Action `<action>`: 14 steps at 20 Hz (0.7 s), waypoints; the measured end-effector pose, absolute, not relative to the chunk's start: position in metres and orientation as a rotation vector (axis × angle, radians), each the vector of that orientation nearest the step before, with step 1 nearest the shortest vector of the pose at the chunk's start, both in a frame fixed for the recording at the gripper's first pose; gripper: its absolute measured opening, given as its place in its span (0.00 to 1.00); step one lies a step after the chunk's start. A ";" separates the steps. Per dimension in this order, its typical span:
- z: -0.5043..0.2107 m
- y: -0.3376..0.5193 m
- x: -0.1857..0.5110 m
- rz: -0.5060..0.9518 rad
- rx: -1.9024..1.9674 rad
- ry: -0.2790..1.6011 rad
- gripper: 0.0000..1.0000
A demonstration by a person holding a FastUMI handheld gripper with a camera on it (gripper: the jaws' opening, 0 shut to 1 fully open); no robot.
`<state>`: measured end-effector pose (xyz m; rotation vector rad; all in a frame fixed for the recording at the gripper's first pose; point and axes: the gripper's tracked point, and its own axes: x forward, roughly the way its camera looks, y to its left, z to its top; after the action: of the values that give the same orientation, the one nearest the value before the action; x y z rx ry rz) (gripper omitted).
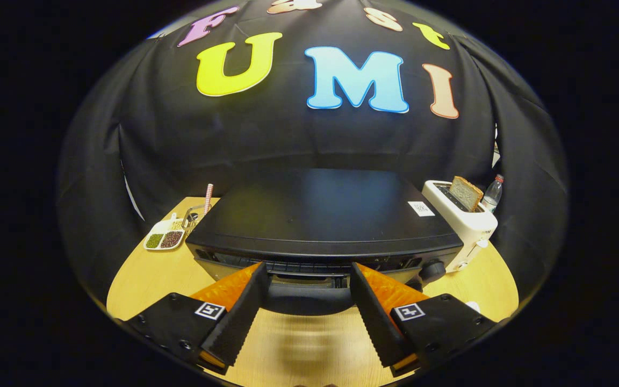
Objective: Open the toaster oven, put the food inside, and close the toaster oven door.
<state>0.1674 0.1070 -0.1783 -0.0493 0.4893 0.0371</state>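
The black toaster oven (320, 215) stands on the wooden table (143, 279), seen from above and in front. Its flat top takes up the middle, and its front face with a dark knob (432, 269) runs just beyond my fingertips. My gripper (308, 269) is open, its black ridged fingers (245, 306) spread wide with the door's top edge and handle area between and just ahead of them. Nothing is held between the fingers. I cannot tell whether the door is fully shut.
A white pop-up toaster (462, 220) with a slice of bread (465, 192) stands to the right of the oven, a clear bottle (493, 193) behind it. To the oven's left sits a small white dish of beans (163, 236) and a checked stick (208, 198).
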 end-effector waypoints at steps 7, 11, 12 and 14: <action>-0.194 0.106 0.132 0.062 -0.062 0.531 0.98; -0.205 0.106 0.116 0.061 -0.069 0.555 0.98; -0.209 0.106 0.110 0.060 -0.074 0.565 0.98; -0.221 0.106 0.098 0.059 -0.087 0.596 0.98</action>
<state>0.0978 0.1060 -0.2214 -0.0873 0.5961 0.0587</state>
